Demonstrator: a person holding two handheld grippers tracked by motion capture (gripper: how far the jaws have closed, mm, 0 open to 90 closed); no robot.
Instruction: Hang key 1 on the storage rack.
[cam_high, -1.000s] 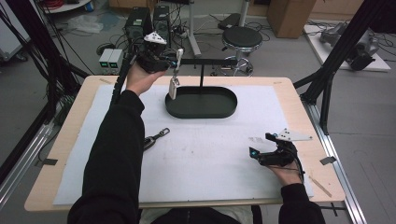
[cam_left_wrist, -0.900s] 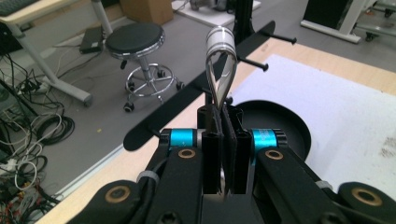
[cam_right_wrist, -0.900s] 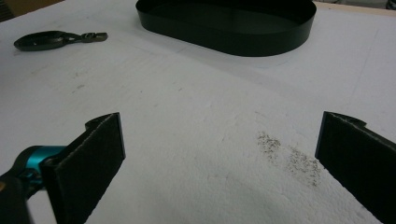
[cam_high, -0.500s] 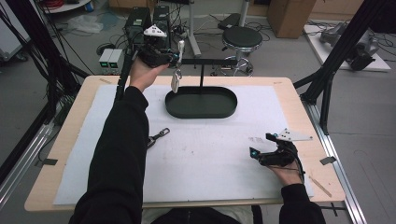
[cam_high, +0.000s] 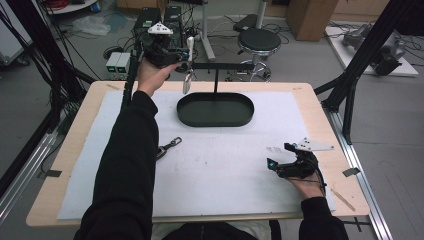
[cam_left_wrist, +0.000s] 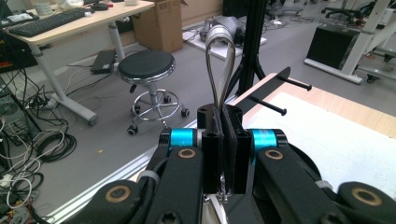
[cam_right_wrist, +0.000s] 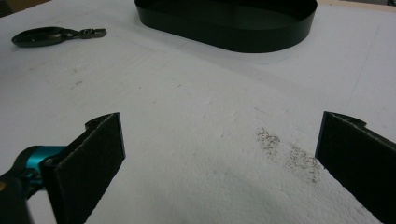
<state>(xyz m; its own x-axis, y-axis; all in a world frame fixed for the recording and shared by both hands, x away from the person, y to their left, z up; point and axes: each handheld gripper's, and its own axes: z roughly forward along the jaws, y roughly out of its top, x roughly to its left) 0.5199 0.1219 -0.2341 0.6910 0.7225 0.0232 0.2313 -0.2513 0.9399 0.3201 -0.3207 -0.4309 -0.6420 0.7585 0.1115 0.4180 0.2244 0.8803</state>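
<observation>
Workshop floor strewn with cables, a round stool beyond, and a wooden counter laid with a white foam sheet. Nearest, at the right edge of the sheet, the right gripper resting low with jaws spread wide and nothing between them. Further in, to the left, a dark carabiner lying flat on the foam, partly tucked under the left sleeve. Past mid-sheet, a black oval tray serving as base for a thin post with a horizontal bar and short pegs. Farthest, raised at the bar's left end, the left gripper, jaws pinched tight on a silver carabiner, rounded loop standing up clear of the jaws in the left gripper view. Probably stiff, light, smooth metal, so likely prone to twisting or slipping in flat pads; best held across the straight spine, loop left free for hooking over a peg.
</observation>
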